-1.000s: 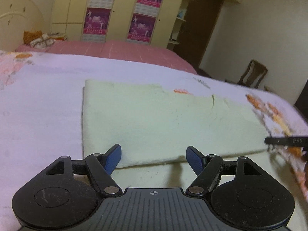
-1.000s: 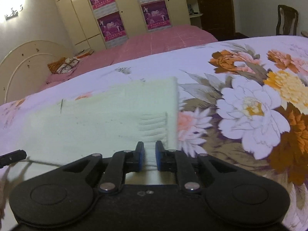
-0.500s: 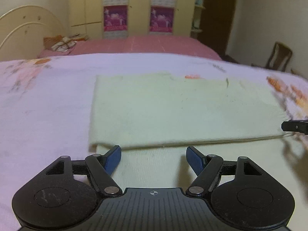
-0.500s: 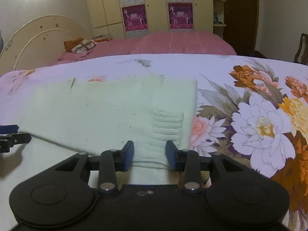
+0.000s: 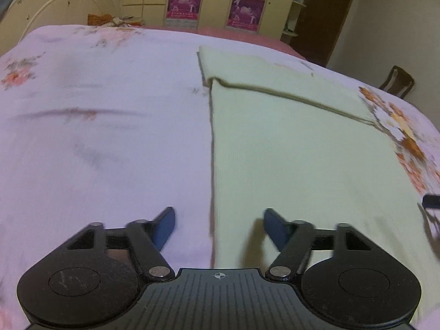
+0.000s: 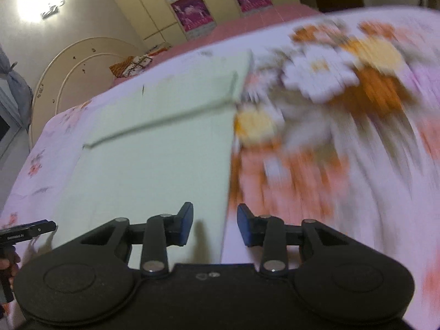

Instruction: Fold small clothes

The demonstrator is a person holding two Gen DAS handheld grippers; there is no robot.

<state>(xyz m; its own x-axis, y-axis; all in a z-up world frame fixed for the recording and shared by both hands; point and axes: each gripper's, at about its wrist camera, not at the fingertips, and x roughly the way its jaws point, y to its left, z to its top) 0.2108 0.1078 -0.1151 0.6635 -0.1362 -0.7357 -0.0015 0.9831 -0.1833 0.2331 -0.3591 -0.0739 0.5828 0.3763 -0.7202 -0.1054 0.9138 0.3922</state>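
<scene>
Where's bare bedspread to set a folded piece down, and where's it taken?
Free: the lilac bedspread left of the pale green cloth, up to the headboard. Also the flowered stretch right of the cloth. Taken: the middle, under the cloth, with the left gripper and right gripper straddling its side edges.

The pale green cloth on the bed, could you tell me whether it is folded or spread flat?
Folded: one layer of the cloth lies over another, its edge stepping across the far part.
</scene>
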